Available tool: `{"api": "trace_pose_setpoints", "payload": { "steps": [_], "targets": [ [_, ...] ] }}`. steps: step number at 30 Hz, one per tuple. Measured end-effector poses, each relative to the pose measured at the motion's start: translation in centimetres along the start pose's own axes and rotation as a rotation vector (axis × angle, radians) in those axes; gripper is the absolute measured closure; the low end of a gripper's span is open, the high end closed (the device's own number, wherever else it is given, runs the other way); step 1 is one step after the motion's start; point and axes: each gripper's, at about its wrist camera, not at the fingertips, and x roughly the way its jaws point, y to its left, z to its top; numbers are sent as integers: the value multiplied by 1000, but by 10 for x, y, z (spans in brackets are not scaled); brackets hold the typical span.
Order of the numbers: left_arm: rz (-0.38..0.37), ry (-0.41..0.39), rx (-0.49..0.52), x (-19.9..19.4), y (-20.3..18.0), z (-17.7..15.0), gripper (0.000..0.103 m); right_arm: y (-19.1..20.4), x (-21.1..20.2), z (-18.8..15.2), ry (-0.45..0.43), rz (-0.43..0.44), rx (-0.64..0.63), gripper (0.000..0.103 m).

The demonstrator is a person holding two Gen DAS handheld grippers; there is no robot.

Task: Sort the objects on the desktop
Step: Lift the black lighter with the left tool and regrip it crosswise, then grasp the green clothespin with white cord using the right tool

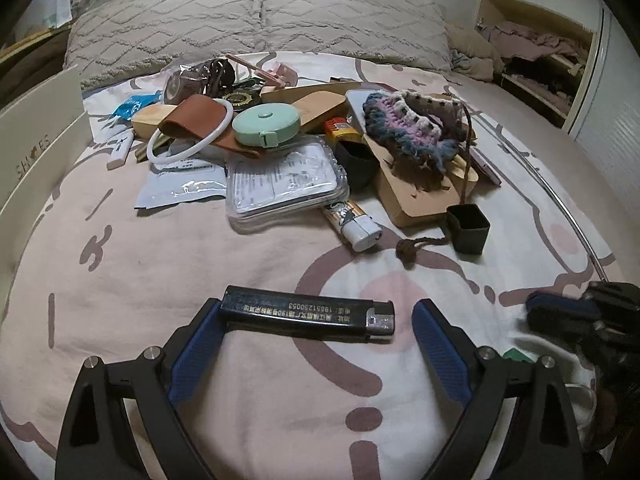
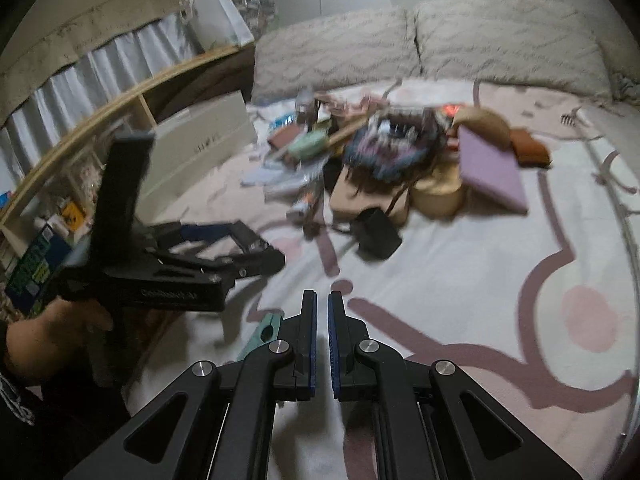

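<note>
Between wide-open left gripper [image 1: 316, 316] fingers: black lighter [image 1: 308, 314] on bed [image 1: 120, 280], ungripped; skewed closure could flick it away. Right gripper [image 2: 322, 320] shut, empty.

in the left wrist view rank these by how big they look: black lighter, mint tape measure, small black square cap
1. black lighter, though it lies nearest the camera, which inflates it
2. mint tape measure
3. small black square cap

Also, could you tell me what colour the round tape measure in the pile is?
Pale mint green tape measure, clearest in the left wrist view.
</note>
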Motion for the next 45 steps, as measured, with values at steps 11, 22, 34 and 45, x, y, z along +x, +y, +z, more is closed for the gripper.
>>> {"api": "trace_pose_setpoints", "payload": {
  "steps": [11,22,34,45],
  "targets": [
    [-4,-22,-22,-5,5,-3,21,50,-19,-2,179,143,-58,98],
    [-17,-24,27,-14,7,-11,21,56,3,-16,297,-44,-76,98],
    [17,-32,130,-39,21,-37,21,39,-22,-18,301,-40,46,98],
    [22,-62,112,-54,46,-55,21,36,-45,7,227,-207,41,96]
  ]
}}
